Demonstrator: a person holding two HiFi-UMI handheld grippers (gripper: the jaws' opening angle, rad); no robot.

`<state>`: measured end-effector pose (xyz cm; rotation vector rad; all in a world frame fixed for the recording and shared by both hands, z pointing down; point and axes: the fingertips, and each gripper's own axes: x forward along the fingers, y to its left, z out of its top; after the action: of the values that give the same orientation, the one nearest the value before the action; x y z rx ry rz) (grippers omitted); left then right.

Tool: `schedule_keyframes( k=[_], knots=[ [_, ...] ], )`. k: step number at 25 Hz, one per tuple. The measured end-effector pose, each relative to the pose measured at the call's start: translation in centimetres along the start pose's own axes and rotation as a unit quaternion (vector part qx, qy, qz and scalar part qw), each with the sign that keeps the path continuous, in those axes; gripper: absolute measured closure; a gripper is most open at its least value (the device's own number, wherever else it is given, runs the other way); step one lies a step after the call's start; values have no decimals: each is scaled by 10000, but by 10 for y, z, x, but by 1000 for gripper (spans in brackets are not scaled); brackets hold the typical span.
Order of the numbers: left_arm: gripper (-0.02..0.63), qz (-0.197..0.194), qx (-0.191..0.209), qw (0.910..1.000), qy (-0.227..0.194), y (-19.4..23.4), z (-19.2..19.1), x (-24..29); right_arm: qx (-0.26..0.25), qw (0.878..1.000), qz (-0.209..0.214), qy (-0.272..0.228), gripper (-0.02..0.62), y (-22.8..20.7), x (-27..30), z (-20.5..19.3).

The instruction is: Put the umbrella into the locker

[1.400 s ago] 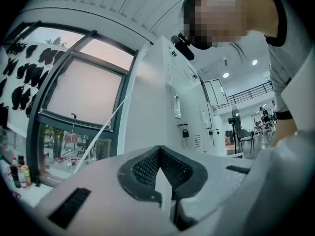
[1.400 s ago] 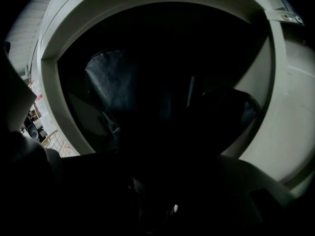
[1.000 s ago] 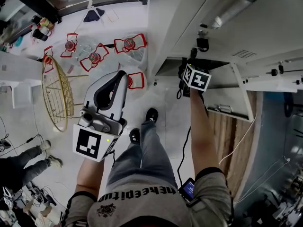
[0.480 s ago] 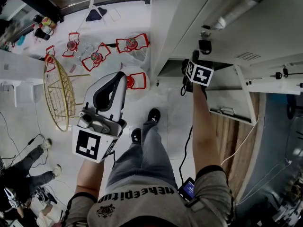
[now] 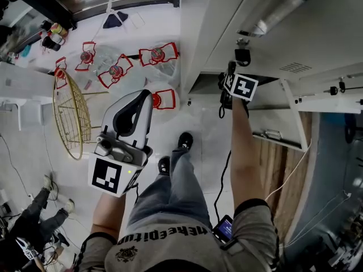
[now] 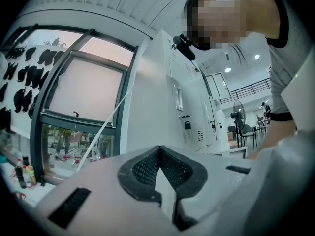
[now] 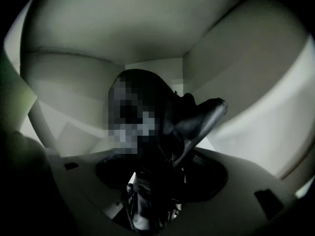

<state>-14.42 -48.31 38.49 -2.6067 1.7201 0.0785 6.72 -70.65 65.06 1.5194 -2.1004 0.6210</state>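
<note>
- Since a second ago, the right gripper (image 5: pixel 231 83) has been shifted slightly towards 1 o'clock in the head view, closer to the locker opening; the left gripper (image 6: pixel 158 176) has been kept where it was.
- The black folded fabric umbrella (image 7: pixel 150 195) is seen in the right gripper view inside the pale-walled compartment (image 7: pixel 147 28), standing up from between the jaws, with its strap (image 7: pixel 202 119) bent towards 2 o'clock.
- The right gripper's jaws are opening, yet the umbrella is pinched between them, its fabric filling the gap.
- In the head view the right gripper is held at 12 o'clock from the person's body, at the dark mouth of the tall white metal locker (image 5: pixel 227 27).
- A small black padlock (image 5: pixel 243 54) is hung on the locker face just beyond the gripper, and an open white door (image 5: pixel 272 112) is swung out towards 3 o'clock.
- The left gripper's jaws are pressed together with nothing between them; it is held level, well apart from the locker, at 9 o'clock from the right one.
- A round gold wire frame (image 5: pixel 71 115) is placed on the floor further out at 9 o'clock, and red-framed objects (image 5: pixel 159 54) are scattered at 11 o'clock.
- Another person's legs (image 5: pixel 34 214) are seen at 8 o'clock.
</note>
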Motion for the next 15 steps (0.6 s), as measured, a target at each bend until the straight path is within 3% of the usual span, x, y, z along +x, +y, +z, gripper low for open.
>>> schedule_keyframes(
  k=[8, 15],
  knots=[
    [603, -48, -20, 10000, 10, -5, 2, -1, -56, 9999, -28, -114, 310, 2, -6, 5],
    [603, -146, -7, 9999, -44, -14, 7, -3, -116, 9986, -14, -513, 304, 2, -24, 19]
  ],
)
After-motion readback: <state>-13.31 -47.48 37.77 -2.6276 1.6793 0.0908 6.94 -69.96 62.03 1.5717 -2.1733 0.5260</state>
